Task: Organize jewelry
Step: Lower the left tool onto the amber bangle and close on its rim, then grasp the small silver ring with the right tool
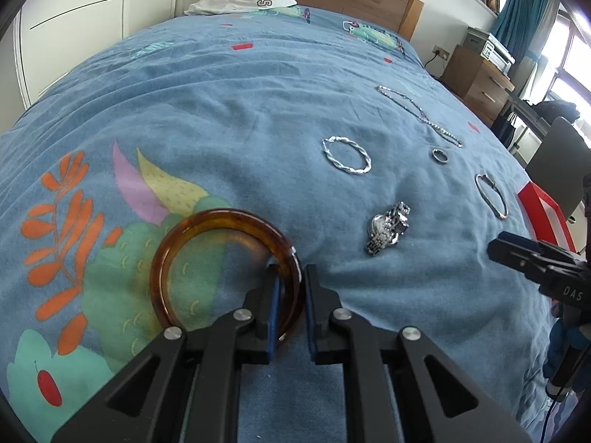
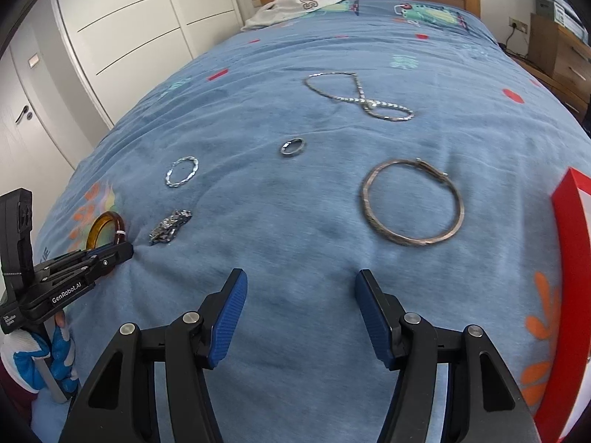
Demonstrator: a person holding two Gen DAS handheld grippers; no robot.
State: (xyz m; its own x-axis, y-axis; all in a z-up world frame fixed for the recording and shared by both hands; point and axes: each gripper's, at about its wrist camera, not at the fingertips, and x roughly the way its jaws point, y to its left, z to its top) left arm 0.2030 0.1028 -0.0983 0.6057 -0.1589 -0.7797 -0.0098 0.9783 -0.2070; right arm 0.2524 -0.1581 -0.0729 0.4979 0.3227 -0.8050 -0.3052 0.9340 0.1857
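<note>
My left gripper [image 1: 291, 277] is shut on the rim of an amber bangle [image 1: 192, 243], which rests on the blue bedspread; the bangle also shows in the right wrist view [image 2: 105, 227]. A silver watch [image 1: 388, 227], a twisted silver bracelet [image 1: 345, 155], a small ring [image 1: 439, 155], a thin silver bangle [image 1: 491, 195] and a chain necklace [image 1: 417, 110] lie spread on the bed. My right gripper [image 2: 299, 288] is open and empty, just short of the thin silver bangle [image 2: 412, 203].
A red box [image 2: 576, 251] stands at the bed's right edge. White clothes [image 2: 291, 7] lie by the wooden headboard. White wardrobe doors [image 2: 122, 29] are on the left; a wooden nightstand [image 1: 476, 81] is on the right.
</note>
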